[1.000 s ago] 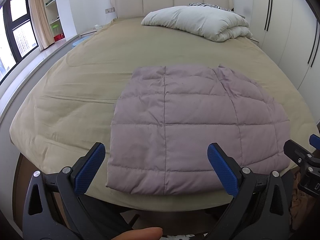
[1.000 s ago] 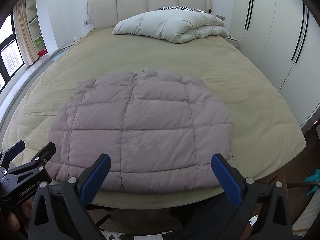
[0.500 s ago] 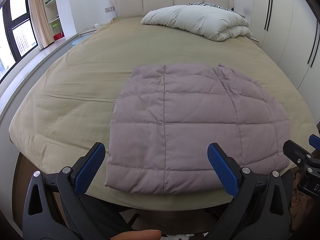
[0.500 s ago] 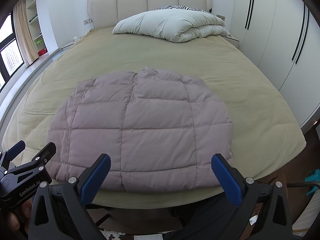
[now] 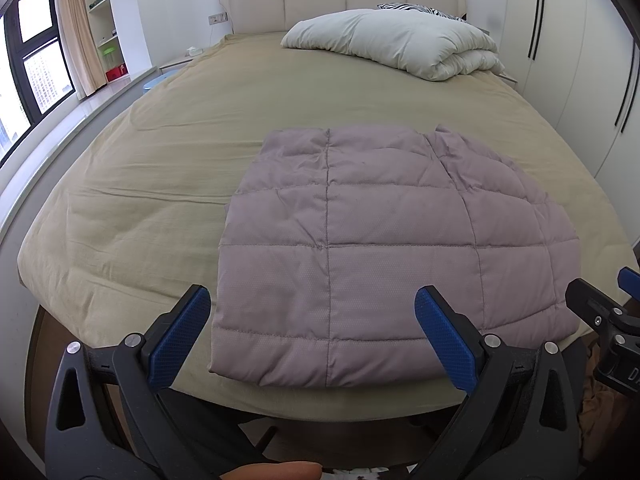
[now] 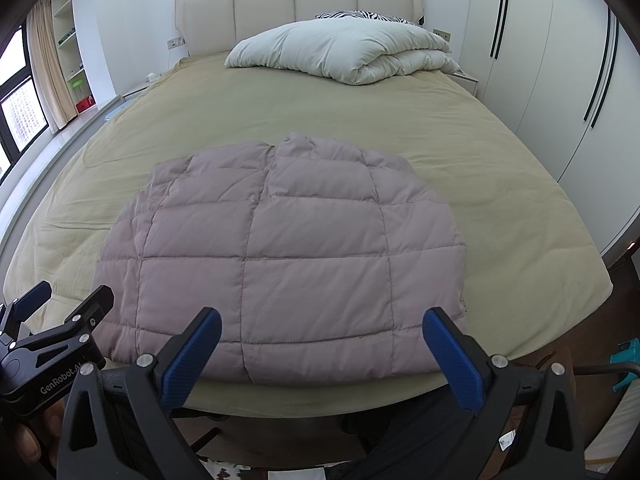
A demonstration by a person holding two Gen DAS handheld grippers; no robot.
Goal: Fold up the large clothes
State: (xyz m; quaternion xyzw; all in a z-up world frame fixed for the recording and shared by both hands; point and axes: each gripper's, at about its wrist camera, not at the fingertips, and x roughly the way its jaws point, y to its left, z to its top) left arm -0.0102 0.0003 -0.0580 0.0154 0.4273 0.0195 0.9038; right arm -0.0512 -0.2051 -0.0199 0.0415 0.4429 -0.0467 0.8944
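Observation:
A mauve quilted down garment [image 5: 384, 248] lies folded into a flat rectangle near the foot of the bed; it also shows in the right wrist view [image 6: 288, 256]. My left gripper [image 5: 316, 320] is open and empty, held just short of the garment's near edge, apart from it. My right gripper [image 6: 324, 340] is open and empty, also just short of the near edge. The right gripper's fingers [image 5: 592, 300] show at the right edge of the left wrist view, and the left gripper's fingers [image 6: 92, 304] at the left of the right wrist view.
The bed has a tan cover [image 5: 168, 168] and a beige headboard [image 6: 296, 4]. A folded white duvet [image 6: 344, 52] and a zebra pillow [image 6: 364, 16] lie at the head. White wardrobes [image 6: 560, 60] stand at right, a window and shelves [image 5: 36, 64] at left.

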